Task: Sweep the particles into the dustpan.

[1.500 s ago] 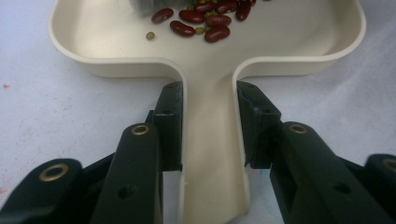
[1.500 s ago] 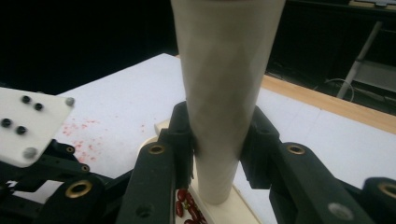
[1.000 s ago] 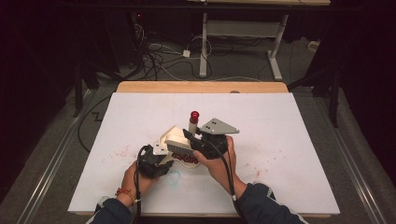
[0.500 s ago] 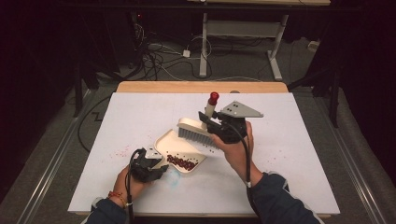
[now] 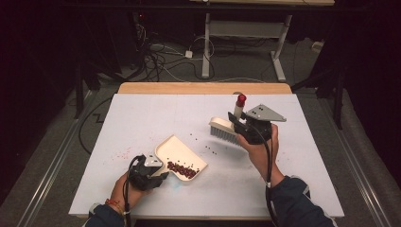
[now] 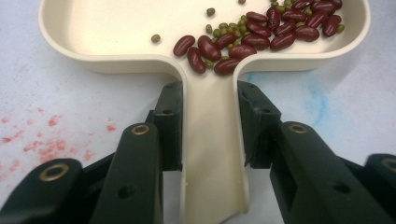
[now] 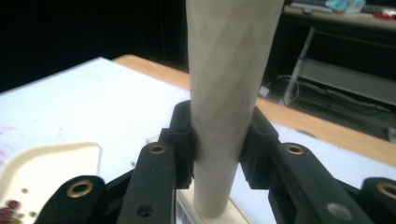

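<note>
the left gripper (image 6: 208, 121) clamped the handle of a cream dustpan (image 6: 140, 32) holding red beans (image 6: 261, 30) and lying at seven o'clock on the white table (image 5: 142, 113). the right gripper (image 7: 217, 140) squeezed the pale handle of a brush (image 5: 223, 128), raised at two o'clock, well apart from the dustpan, with loose beans (image 5: 208, 149) scattered between them.

On the table (image 5: 142, 113) there is one cream dustpan (image 5: 182, 153) and one hand brush (image 5: 226, 127). Two grippers (image 5: 156, 171) are in use. About sixteen red beans (image 6: 243, 37) lie in the dustpan, with roughly a dozen small green beans (image 6: 155, 38). About five more beans (image 5: 208, 149) lie loose near the table's middle.
</note>
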`<state>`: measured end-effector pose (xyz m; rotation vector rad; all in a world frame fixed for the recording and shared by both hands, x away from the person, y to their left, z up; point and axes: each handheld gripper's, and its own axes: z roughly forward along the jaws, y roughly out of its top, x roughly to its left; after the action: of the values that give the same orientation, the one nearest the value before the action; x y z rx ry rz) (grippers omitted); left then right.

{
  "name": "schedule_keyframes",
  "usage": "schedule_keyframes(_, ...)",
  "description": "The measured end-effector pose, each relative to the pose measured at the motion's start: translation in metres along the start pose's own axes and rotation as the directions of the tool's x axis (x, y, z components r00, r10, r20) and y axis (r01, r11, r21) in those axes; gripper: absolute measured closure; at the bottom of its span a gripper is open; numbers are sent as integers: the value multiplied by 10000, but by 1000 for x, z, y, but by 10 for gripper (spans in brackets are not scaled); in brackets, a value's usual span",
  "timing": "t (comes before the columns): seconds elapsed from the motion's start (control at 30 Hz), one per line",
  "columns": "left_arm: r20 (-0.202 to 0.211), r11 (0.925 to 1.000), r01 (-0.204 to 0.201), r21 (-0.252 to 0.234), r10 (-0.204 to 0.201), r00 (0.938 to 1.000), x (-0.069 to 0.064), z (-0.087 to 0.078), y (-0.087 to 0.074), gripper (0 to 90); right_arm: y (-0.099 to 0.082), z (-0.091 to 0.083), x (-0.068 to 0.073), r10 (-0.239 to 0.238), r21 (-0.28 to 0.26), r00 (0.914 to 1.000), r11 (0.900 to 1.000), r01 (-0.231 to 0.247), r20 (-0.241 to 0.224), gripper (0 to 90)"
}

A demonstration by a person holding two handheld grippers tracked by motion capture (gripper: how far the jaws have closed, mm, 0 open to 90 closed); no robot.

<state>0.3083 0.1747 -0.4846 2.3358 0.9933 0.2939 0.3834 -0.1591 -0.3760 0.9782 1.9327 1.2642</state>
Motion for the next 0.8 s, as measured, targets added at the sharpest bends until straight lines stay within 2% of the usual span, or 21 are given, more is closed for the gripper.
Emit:
schedule_keyframes(0.13, -43, 10000, -97, -12, 97, 9999, -4, 0, 0, 634, -17, 4, -3, -239, 448, 9994, 9987, 227, 267, 701)
schedule_keyframes(0.27, -86, 9999, -100, -33, 99, 9999, -6, 1, 1, 634, -20, 3, -3, -269, 328, 9991, 9991, 258, 320, 701)
schedule_keyframes(0.43, -86, 9999, -94, -43, 94, 9999, -10, 4, 4, 634, -20, 3, 11, -365, 407, 9991, 9985, 374, -230, 700)
schedule_keyframes(0.5, -89, 10000, -90, -35, 90, 9999, -11, 5, 5, 634, -18, 6, 16, -425, 461, 9988, 9980, 437, -260, 700)
schedule_keyframes(0.6, -125, 10000, -33, 17, 34, 9999, -13, 5, 7, 634, -16, 10, 19, -168, 464, 9988, 9987, 189, -456, 699)
schedule_keyframes(0.67, -145, 10000, -46, -1, 46, 9999, -13, 5, 8, 634, -16, 10, 23, -232, 550, 9985, 9981, 259, -499, 699)
schedule_keyframes(0.7, -142, 10000, -11, -6, 11, 9999, -14, 5, 9, 635, -16, 8, 29, -384, 529, 9972, 9977, 419, -649, 699)
schedule_keyframes(0.8, -46, 10000, 27, -8, -27, 10000, -12, 4, 12, 635, -14, 7, 34, -158, 513, 9935, 9984, 218, -1131, 701)
